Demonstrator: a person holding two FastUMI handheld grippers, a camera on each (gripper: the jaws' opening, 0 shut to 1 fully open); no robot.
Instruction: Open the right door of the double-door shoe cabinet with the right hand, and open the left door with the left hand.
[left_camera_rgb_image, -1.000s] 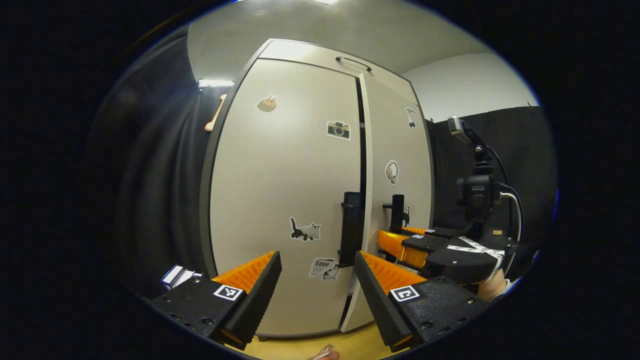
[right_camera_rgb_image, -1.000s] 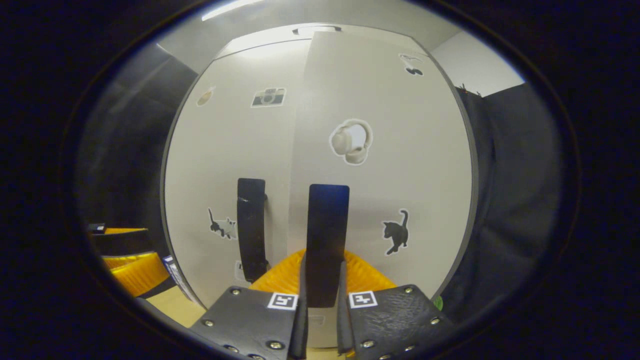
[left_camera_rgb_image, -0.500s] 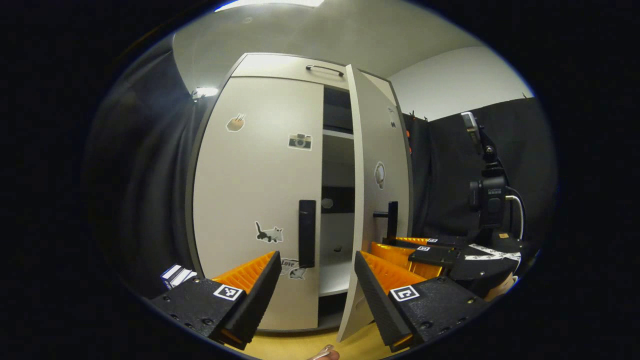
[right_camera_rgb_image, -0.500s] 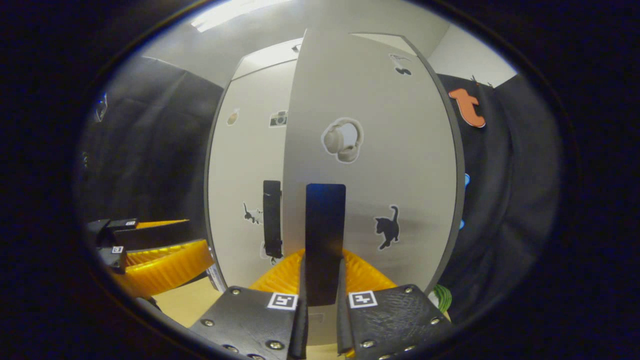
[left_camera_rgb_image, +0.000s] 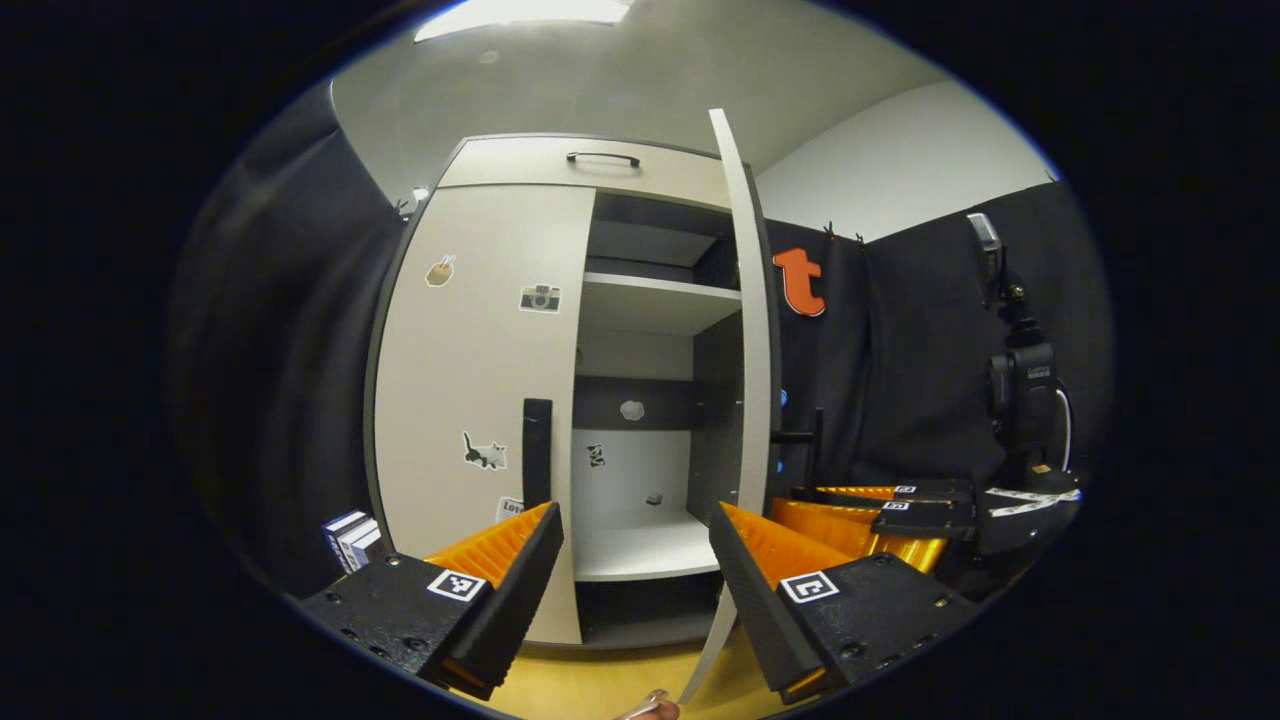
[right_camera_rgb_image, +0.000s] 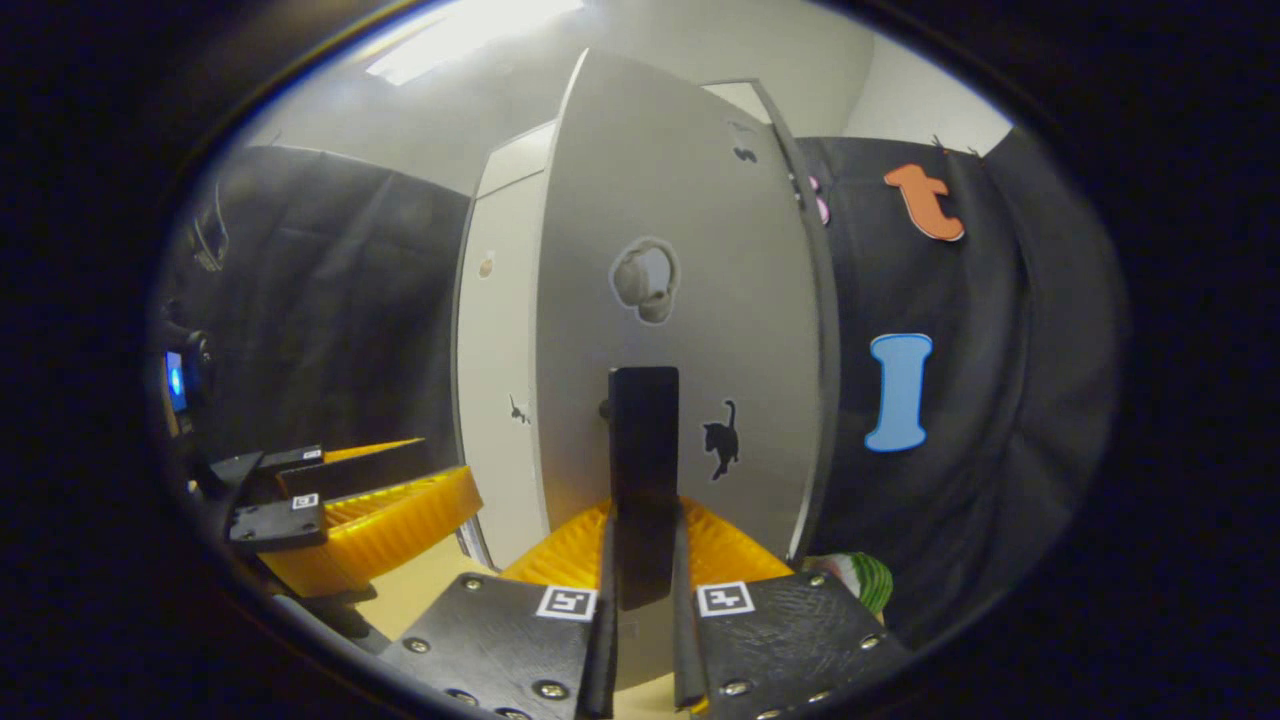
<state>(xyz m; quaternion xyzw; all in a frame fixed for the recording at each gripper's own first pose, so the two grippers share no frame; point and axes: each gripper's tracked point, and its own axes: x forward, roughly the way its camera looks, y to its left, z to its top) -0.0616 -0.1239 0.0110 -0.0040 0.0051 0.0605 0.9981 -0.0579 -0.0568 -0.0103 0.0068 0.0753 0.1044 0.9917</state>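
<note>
The pale grey shoe cabinet stands ahead. Its right door (left_camera_rgb_image: 752, 330) is swung wide, edge-on in the left gripper view, and bare shelves (left_camera_rgb_image: 655, 305) show inside. The left door (left_camera_rgb_image: 480, 380) is closed, with a black vertical handle (left_camera_rgb_image: 537, 450) at its inner edge. My left gripper (left_camera_rgb_image: 630, 560) is open, a little short of that handle. My right gripper (right_camera_rgb_image: 642, 590) is shut on the right door's black handle (right_camera_rgb_image: 643, 470), with the door face (right_camera_rgb_image: 680, 300) straight ahead. In the left gripper view the right gripper (left_camera_rgb_image: 880, 505) is low at the right.
Black cloth walls stand on both sides of the cabinet. A small stack of boxes (left_camera_rgb_image: 348, 535) lies on the floor by the cabinet's left foot. A green striped object (right_camera_rgb_image: 860, 580) sits at the floor right of the open door. A camera on a stand (left_camera_rgb_image: 1020, 380) rises at far right.
The right door has swung from nearly closed to wide open, pulled by my right gripper. My left gripper has stayed open while its view shifted right, so the left handle now sits left of centre.
</note>
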